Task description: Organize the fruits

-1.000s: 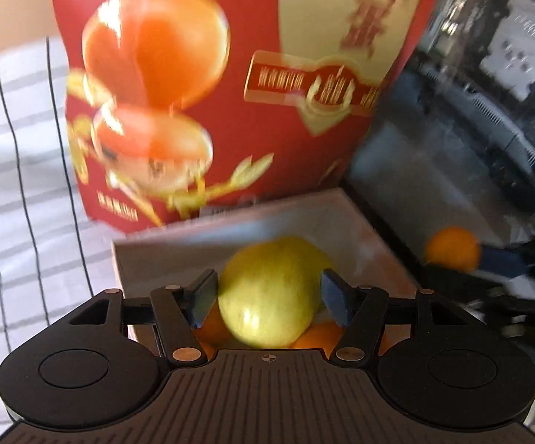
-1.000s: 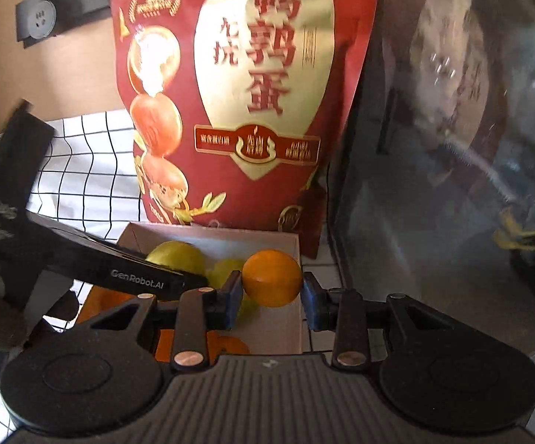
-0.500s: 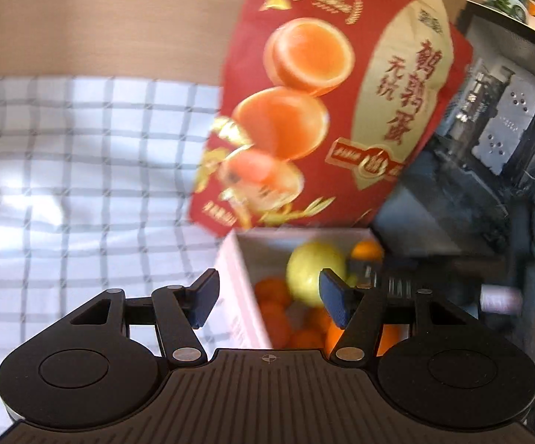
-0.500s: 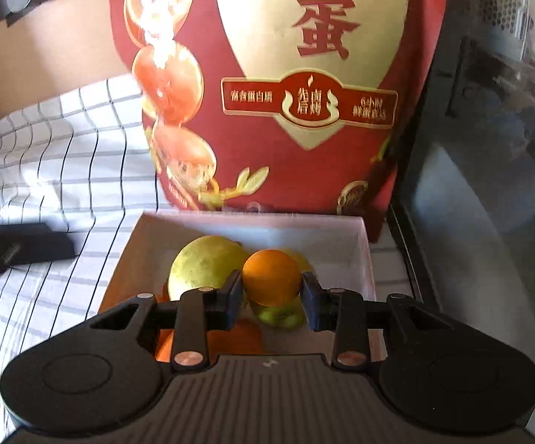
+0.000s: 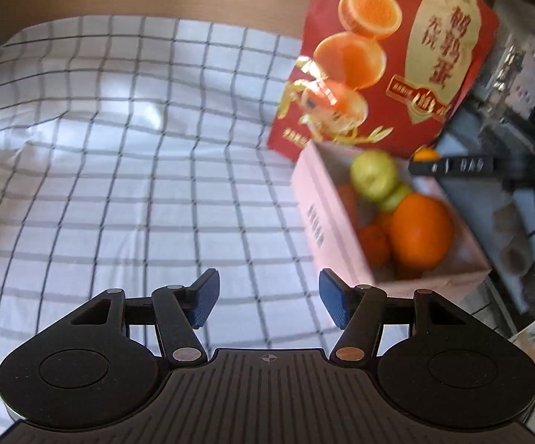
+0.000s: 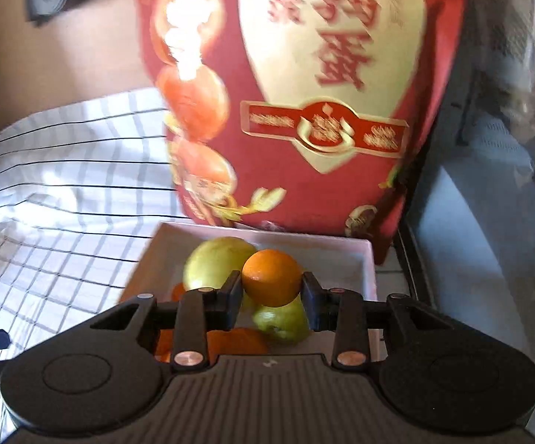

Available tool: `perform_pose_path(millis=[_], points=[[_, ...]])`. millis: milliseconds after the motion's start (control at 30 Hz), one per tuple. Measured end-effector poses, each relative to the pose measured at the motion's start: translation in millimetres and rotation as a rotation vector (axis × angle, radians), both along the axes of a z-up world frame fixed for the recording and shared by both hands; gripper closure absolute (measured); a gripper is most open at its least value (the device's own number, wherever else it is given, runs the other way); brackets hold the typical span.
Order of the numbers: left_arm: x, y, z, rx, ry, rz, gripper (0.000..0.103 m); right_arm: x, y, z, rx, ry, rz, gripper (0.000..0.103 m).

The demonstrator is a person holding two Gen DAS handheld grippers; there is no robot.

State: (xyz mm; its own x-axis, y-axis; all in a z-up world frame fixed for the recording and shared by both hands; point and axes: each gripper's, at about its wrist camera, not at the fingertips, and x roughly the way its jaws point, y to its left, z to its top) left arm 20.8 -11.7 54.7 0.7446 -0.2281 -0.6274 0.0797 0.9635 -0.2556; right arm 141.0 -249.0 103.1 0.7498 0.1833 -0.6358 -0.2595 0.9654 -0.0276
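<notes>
Right claw holds a small orange over the fruit box; left claw is open above the checked cloth.

My right claw (image 6: pixel 271 298) is clamped on a small orange (image 6: pixel 271 277), hanging it above the pale pink box (image 5: pixel 313 207), which sits on the checked cloth (image 5: pixel 119 148) covering the tabletop, just in front of a tall red snack bag (image 6: pixel 304 92). In the box I see a yellow-green fruit (image 6: pixel 217 263), a smaller green one (image 6: pixel 282 320) under the held orange, a large orange (image 5: pixel 421 231) and some small ones. My left claw (image 5: pixel 267 303) stands wide with nothing between its blue pads (image 5: pixel 204 303), over bare cloth to the left of the box.
</notes>
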Motion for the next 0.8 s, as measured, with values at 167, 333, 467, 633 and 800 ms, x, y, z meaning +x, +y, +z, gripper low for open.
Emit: perform_pose_path(millis=[167, 333, 467, 633, 800], points=[[-22.0, -7.6, -4.4, 0.053, 0.029, 0.055, 0.038, -7.0, 39.3, 1.4, -0.099, -0.007, 0.148, 0.07], [-30.1, -8.3, -10.2, 0.073, 0.04, 0.071, 0.038, -6.6, 67.7, -10.7, -0.186, 0.016, 0.199, 0.051], [-33.0, -8.5, -11.8, 0.072, 0.037, 0.073, 0.038, -26.5, 62.7, -5.3, -0.153, -0.037, 0.184, 0.042], [-33.2, -19.8, -19.7, 0.091, 0.034, 0.027, 0.038, -77.0, 45.1, 10.4, -0.112, -0.142, 0.174, 0.026], [-43.4, -32.4, -39.0, 0.123, 0.017, -0.008, 0.038, -128.4, 19.8, 0.1, -0.04, -0.129, 0.132, 0.02]])
